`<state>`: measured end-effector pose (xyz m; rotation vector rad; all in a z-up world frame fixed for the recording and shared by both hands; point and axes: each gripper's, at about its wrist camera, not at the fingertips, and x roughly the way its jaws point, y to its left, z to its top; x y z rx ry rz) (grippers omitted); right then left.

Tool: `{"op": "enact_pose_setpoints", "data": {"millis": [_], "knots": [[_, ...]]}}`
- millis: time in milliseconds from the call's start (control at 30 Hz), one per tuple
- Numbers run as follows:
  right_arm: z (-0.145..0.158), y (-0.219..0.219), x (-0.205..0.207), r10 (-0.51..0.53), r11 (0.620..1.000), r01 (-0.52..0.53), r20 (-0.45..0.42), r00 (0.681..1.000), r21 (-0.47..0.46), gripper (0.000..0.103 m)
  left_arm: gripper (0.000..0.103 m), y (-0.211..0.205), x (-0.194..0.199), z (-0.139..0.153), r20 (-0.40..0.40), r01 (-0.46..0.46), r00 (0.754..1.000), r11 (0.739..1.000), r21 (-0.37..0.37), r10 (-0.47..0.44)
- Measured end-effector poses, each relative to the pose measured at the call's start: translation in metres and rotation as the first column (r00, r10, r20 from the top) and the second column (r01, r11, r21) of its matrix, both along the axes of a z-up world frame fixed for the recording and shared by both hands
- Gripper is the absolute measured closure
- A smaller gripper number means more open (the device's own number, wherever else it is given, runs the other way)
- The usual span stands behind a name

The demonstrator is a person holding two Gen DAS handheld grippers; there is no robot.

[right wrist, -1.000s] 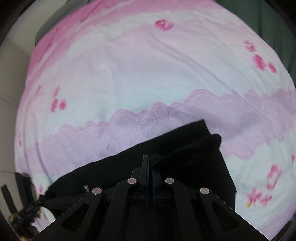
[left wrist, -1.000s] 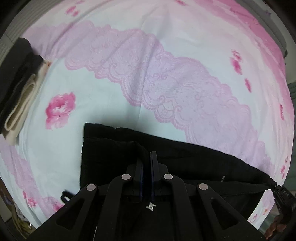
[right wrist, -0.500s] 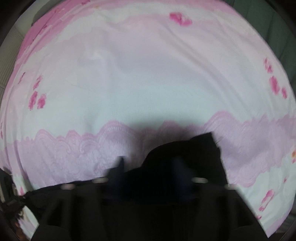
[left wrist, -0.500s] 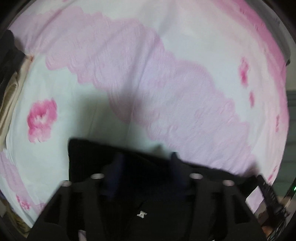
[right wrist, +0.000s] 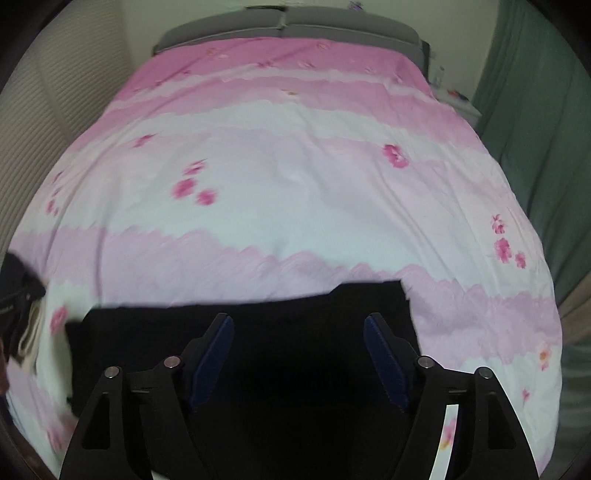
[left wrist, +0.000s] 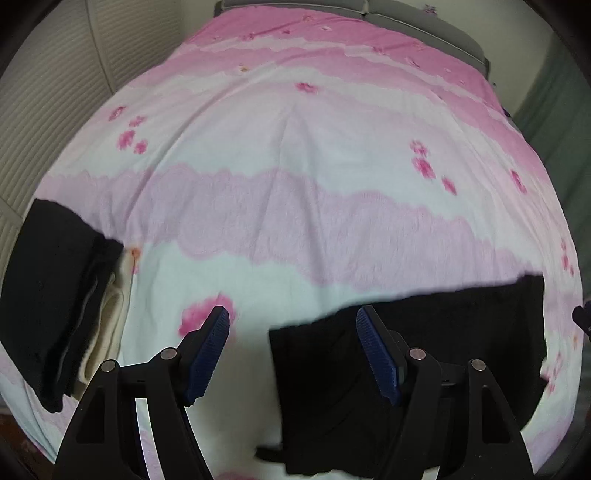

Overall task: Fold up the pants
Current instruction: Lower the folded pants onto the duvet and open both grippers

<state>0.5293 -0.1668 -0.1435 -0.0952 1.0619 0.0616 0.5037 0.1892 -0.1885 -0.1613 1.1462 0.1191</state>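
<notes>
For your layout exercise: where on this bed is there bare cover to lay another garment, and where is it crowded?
Free: the wide floral bedcover from the black pants up to the grey headboard. A narrower strip lies between the pants and the folded clothes stack. Crowded: the near edge, holding pants and stack.

Pants (right wrist: 258, 354) are showing plain black, no pattern. Bed cover (left wrist: 295, 206) is running in wavy bands: deep pink at far end, then pale pink, white w/ a mint tint, & lilac lace-print stripes, w/ scattered magenta flowers. Folded stack (left wrist: 55, 295) at left is showing black on top, cream layer underneath. Left hand-held gripper (left wrist: 293, 350) & right hand-held gripper (right wrist: 299, 358) are showing black frames w/ ribbed dark-blue pads. Curtain (right wrist: 535, 129) is looking dull green; headboard (right wrist: 288, 26) grey.
</notes>
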Motion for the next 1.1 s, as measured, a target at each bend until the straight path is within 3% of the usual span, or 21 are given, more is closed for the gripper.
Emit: {"op": "enact_pose_setpoints", "data": {"millis": [267, 367, 500, 600, 733, 867, 967, 1000, 1100], "knots": [[-0.031, 0.049, -0.058, 0.006, 0.999, 0.002, -0.145, 0.989, 0.054, 0.029, 0.065, 0.019, -0.014, -0.064, -0.108, 0.047, 0.992, 0.979, -0.197, -0.069], [-0.044, 0.06, -0.071, -0.014, 0.999, 0.022, -0.188, 0.982, 0.036, 0.029, 0.067, 0.025, -0.006, -0.08, -0.106, 0.054, 0.991, 0.957, -0.285, -0.088], [-0.052, 0.072, -0.084, -0.042, 0.999, 0.047, -0.226, 0.973, 0.014, 0.029, 0.068, 0.027, 0.004, -0.089, -0.096, 0.089, 0.987, 0.934, -0.346, -0.129], [-0.054, 0.083, -0.09, -0.058, 0.998, 0.059, -0.233, 0.971, 0.0, 0.029, 0.081, 0.027, 0.01, -0.094, -0.104, 0.118, 0.98, 0.914, -0.388, -0.171], [-0.054, 0.095, -0.092, -0.075, 0.997, 0.077, -0.237, 0.969, -0.002, 0.029, 0.081, 0.029, 0.014, -0.089, -0.052, 0.153, 0.979, 0.879, -0.453, -0.197], [-0.056, 0.107, -0.095, -0.08, 0.997, 0.079, -0.241, 0.967, -0.014, 0.029, 0.082, 0.031, 0.029, -0.104, -0.073, 0.139, 0.976, 0.846, -0.515, -0.204], [-0.058, 0.115, -0.097, -0.08, 0.997, 0.077, -0.254, 0.964, -0.023, 0.029, 0.083, 0.031, 0.035, -0.116, -0.098, 0.109, 0.977, 0.84, -0.532, -0.189], [-0.057, 0.118, -0.098, -0.079, 0.997, 0.074, -0.254, 0.964, -0.028, 0.029, 0.089, 0.032, 0.034, -0.116, -0.097, 0.102, 0.979, 0.841, -0.531, -0.18], [-0.056, 0.125, -0.1, -0.06, 0.998, 0.053, -0.256, 0.965, -0.035, 0.029, 0.093, 0.037, 0.024, -0.097, -0.038, 0.113, 0.988, 0.88, -0.461, -0.146]]}}
